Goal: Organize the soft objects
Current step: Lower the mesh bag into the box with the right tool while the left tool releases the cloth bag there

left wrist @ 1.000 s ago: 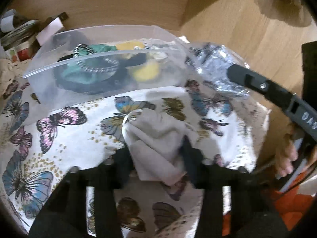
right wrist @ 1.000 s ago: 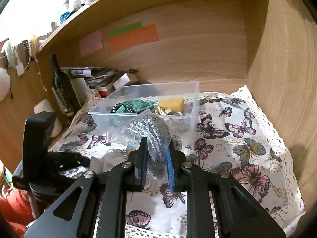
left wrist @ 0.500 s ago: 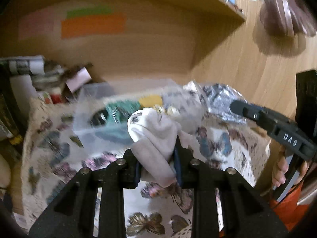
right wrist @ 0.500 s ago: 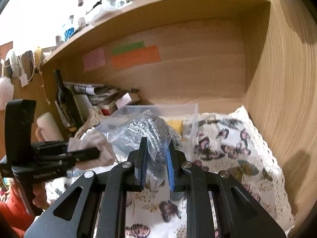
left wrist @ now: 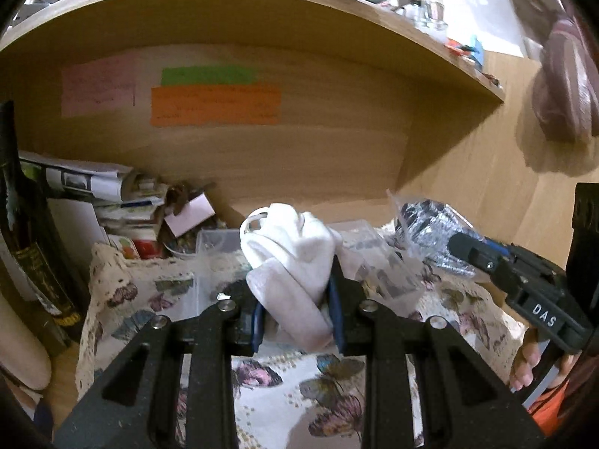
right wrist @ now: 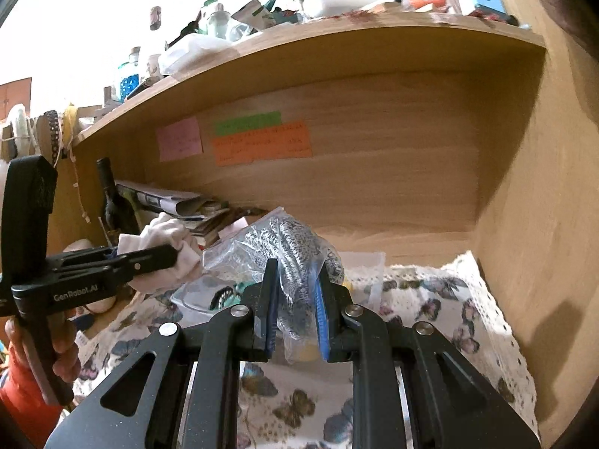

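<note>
The left gripper [left wrist: 295, 312] clamps a bunched white cloth [left wrist: 295, 258] standing upright; the right gripper [right wrist: 295, 314] pinches a clear plastic bag of grey knit [right wrist: 284, 250], long axis pointing away.

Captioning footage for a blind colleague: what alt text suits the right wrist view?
The right gripper clamps a clear bag of black-and-white knit fabric above a butterfly-print cloth. At left, the left gripper holds a white cloth before a wooden alcove.

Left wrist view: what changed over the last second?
The left gripper lifted the white cloth off the butterfly tablecloth and tipped up toward the shelf wall. The right gripper likewise raised its bagged knit item above the clear bin. Both grips stayed shut; the bin and clutter did not move.
</note>
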Demonstrator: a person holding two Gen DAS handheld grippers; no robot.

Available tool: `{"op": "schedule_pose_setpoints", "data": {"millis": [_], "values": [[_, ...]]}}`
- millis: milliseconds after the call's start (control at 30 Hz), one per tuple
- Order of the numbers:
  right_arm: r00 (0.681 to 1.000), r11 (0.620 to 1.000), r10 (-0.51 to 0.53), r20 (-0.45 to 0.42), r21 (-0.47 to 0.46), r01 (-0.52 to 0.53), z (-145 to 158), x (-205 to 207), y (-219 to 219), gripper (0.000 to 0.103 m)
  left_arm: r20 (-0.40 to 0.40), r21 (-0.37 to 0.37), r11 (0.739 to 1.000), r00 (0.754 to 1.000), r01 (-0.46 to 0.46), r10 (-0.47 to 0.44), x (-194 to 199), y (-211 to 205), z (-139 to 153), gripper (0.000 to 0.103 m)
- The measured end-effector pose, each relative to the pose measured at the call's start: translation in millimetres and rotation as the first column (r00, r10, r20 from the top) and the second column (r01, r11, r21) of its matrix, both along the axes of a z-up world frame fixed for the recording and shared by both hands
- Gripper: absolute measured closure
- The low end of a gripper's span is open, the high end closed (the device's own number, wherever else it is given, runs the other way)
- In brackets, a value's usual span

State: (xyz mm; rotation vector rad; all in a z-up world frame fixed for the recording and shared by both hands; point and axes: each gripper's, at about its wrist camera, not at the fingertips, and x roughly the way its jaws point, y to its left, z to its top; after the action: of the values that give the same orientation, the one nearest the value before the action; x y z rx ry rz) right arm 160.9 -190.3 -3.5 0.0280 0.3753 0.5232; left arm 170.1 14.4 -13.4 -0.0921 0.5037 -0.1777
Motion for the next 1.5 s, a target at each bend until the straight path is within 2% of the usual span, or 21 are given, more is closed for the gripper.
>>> {"op": "schedule_pose_setpoints", "data": {"millis": [200, 367, 567, 700, 867, 967, 1133, 1167, 1267, 1333, 1500], "values": [[0.998, 0.999, 0.028, -0.050, -0.015, -0.029, -8, 27, 20, 0.088, -0.012, 0.037, 0.998, 0.999, -0.046, 0.047, 21, 5, -7, 0.075], [0.994, 0.996, 0.042, -0.103, -0.071, -0.050, -23, 46, 36, 0.088, -0.038, 0.096, 0.992, 0.995, -0.085, 0.089, 38, 7, -23, 0.075], [0.983, 0.993, 0.033, -0.181, -0.110, -0.053, -44, 65, 45, 0.088, -0.120, 0.120, 0.988, 0.987, -0.096, 0.111, 62, 13, -48, 0.075], [0.977, 0.985, 0.027, -0.211, -0.163, -0.062, -57, 73, 53, 0.088, -0.187, 0.110, 0.991, 0.977, -0.081, 0.100, 76, 15, -64, 0.075], [0.969, 0.978, 0.040, -0.243, -0.192, -0.088, -68, 78, 60, 0.088, -0.207, 0.129, 0.990, 0.975, -0.059, 0.086, 78, 10, -73, 0.073], [0.972, 0.971, 0.034, -0.234, -0.221, -0.087, -70, 77, 64, 0.087, -0.213, 0.135, 0.990, 0.974, -0.047, 0.075, 75, 9, -74, 0.066], [0.972, 0.968, 0.029, -0.235, -0.237, -0.086, -69, 77, 65, 0.085, -0.204, 0.119, 0.992, 0.977, -0.045, 0.069, 68, 11, -70, 0.045], [0.970, 0.968, 0.032, -0.239, -0.235, -0.089, -68, 77, 65, 0.084, -0.199, 0.117, 0.992, 0.977, -0.048, 0.071, 66, 11, -68, 0.043], [0.972, 0.973, 0.037, -0.231, -0.215, -0.088, -62, 74, 60, 0.072, -0.176, 0.111, 0.993, 0.982, -0.050, 0.069, 58, 13, -60, 0.037], [0.979, 0.977, 0.033, -0.202, -0.201, -0.074, -53, 66, 54, 0.060, -0.153, 0.108, 0.993, 0.986, -0.048, 0.065, 50, 12, -53, 0.034], [0.991, 0.985, 0.038, -0.127, -0.165, -0.059, -27, 47, 45, 0.056, -0.084, 0.089, 0.995, 0.995, -0.049, 0.057, 30, 12, -32, 0.029]]}}
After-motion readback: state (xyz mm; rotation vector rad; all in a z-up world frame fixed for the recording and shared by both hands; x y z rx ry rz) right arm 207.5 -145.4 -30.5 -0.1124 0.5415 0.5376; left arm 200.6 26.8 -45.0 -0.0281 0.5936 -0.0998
